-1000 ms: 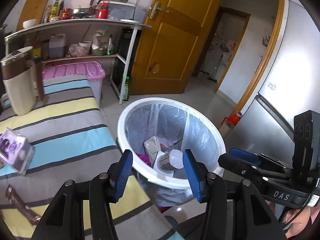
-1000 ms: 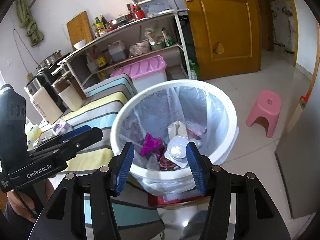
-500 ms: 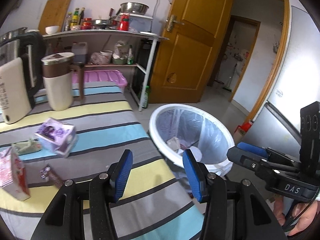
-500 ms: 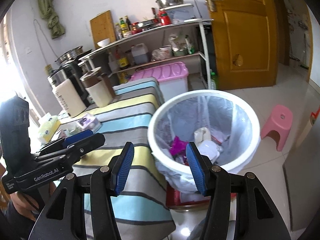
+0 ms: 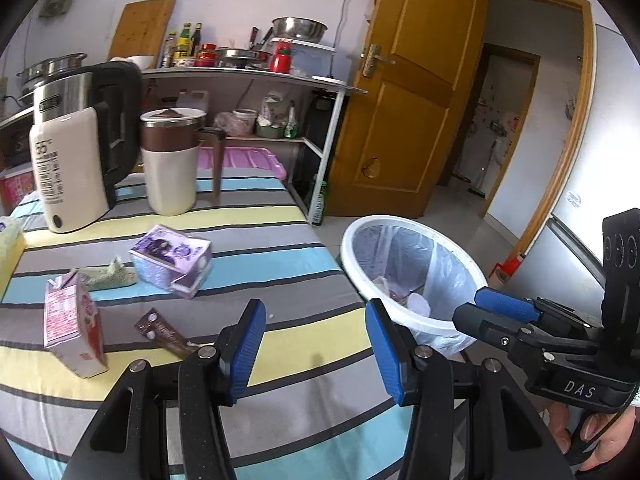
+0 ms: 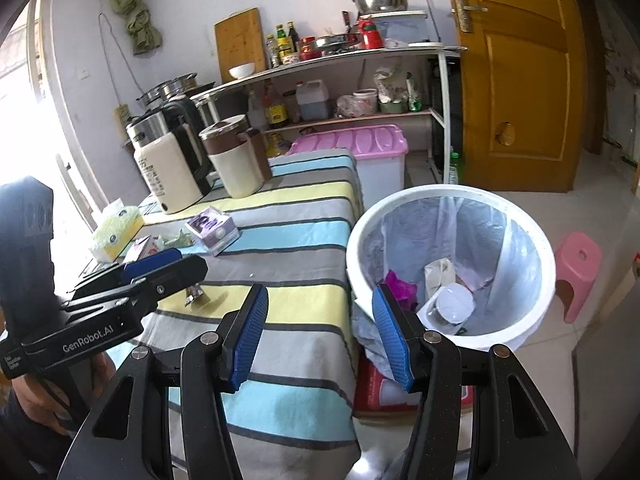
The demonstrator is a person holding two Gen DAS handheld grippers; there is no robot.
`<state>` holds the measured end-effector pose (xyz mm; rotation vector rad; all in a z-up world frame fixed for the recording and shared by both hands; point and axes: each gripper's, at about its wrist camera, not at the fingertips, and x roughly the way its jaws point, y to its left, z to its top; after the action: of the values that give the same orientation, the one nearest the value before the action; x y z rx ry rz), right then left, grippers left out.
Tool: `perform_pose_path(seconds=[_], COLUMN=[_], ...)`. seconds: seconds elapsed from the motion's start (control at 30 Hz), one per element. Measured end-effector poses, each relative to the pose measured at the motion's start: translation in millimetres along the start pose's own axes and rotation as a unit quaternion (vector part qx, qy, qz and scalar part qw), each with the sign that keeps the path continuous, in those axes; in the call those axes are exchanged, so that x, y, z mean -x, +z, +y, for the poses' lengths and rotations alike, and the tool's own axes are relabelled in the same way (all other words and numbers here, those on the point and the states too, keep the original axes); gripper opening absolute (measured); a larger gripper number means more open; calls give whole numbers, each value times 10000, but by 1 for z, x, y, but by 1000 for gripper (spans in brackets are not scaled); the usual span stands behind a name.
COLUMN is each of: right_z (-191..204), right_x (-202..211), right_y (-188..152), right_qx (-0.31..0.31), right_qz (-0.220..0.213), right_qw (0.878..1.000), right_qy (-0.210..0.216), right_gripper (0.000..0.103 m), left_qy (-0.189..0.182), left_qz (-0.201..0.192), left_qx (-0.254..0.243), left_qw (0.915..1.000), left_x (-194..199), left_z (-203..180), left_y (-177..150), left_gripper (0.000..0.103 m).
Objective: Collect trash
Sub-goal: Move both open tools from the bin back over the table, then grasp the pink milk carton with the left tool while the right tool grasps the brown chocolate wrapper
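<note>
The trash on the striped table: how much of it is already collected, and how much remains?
Done: the white bin already holds several items.
In hand: nothing; the left tool and right tool are both open and empty.
Left on the striped table: a pink carton, purple box, brown wrapper and crumpled packet.

Both wrist views: table (image 5: 312, 344), bin (image 6: 548, 280)

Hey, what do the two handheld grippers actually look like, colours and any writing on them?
Both are matte black plastic with two fingers ending in ribbed blue pads. Seen from the right wrist, the left gripper carries white "GenRobot.AI" lettering on its body. Seen from the left wrist, the right gripper reads "DAS" in white. Small silver screws dot the finger joints.
</note>
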<state>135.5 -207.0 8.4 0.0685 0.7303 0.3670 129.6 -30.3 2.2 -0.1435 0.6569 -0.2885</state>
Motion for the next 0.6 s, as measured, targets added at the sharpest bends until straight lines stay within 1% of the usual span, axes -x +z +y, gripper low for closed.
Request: perform_pose_path(seconds=[0.2, 0.4, 0.6], right_z=[11, 24, 40], right_x=[-9, -19, -33], right_y=[-3, -4, -3], right_qx=[99, 198, 316], right_qz=[26, 129, 291], right_qw=[9998, 9992, 9979], right_qy=[192, 308, 481], right_gripper=[55, 55, 55], left_qy=[295, 481, 901], left_qz=[-39, -49, -119], left_qx=[31, 243, 427], left_qw=[9996, 9985, 9949], left_x=[8, 19, 33], left_z=[14, 36, 64], left_y=[-8, -15, -18], left_gripper=[52, 52, 52])
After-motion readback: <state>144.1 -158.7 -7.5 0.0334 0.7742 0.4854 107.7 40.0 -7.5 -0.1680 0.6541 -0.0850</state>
